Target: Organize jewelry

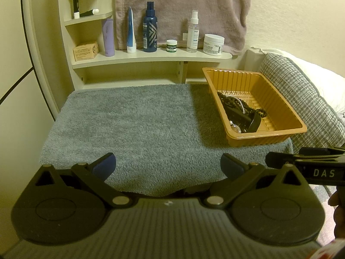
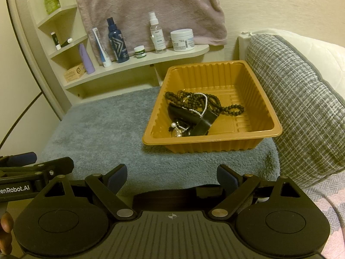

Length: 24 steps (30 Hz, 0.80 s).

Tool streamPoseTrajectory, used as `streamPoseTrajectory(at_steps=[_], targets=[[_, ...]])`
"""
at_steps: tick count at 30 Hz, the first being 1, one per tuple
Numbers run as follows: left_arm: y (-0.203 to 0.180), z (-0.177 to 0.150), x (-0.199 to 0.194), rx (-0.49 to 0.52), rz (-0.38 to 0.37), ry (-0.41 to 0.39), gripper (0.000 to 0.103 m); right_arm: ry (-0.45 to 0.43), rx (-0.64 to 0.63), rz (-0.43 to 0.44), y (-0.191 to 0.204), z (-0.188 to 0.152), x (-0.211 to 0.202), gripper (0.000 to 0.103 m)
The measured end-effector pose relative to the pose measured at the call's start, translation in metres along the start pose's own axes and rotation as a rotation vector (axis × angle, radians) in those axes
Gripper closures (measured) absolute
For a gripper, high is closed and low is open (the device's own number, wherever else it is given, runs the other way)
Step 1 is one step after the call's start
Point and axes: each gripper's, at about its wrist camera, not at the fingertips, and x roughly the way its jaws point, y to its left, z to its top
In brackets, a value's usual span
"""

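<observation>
Since all visible jewelry (image 2: 194, 112) is heaped in the orange tray (image 2: 276, 127) and the grey mat (image 1: 129, 125) lies bare, collection seems done. 2 grippers, left gripper (image 1: 168, 166) and right gripper (image 2: 171, 178), are held empty, fingers apart.

We are looking at a shaggy grey-blue bath mat (image 2: 97, 129) bearing an orange-brown ribbed plastic tray (image 2: 215, 144). Inside it we are seeing a dark brown beaded necklace (image 2: 228, 109), a white pearl strand (image 2: 204, 103) and a glossy black strap (image 2: 202, 123). A grey-and-white checked woven cushion (image 2: 297, 99) is showing beside a cream wall. We are noting a mauve plush towel (image 1: 179, 10), a navy spray bottle with a grey chevron pattern (image 1: 150, 30), a lilac tube (image 1: 108, 37) and a white cream jar (image 1: 213, 44).
</observation>
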Motion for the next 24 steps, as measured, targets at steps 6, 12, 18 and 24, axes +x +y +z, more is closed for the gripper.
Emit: streamPoseTrajectory(at_steps=[6, 12, 18, 24], targets=[[0.0, -0.0001, 0.0001, 0.001, 0.0, 0.0, 0.0, -0.001, 0.0, 0.0, 0.0, 0.0, 0.0, 0.014], [-0.0001, 0.0004, -0.0002, 0.001, -0.001, -0.002, 0.0, -0.001, -0.001, 0.0, -0.0002, 0.0002, 0.0, 0.014], [-0.0002, 0.0028, -0.0007, 0.001, -0.005, -0.003, 0.0, -0.001, -0.001, 0.0, -0.0004, 0.0003, 0.0001, 0.014], [0.0012, 0.0033, -0.0009, -0.007, -0.009, -0.016, 0.0, -0.002, -0.002, 0.001, 0.0001, 0.0006, -0.0002, 0.014]])
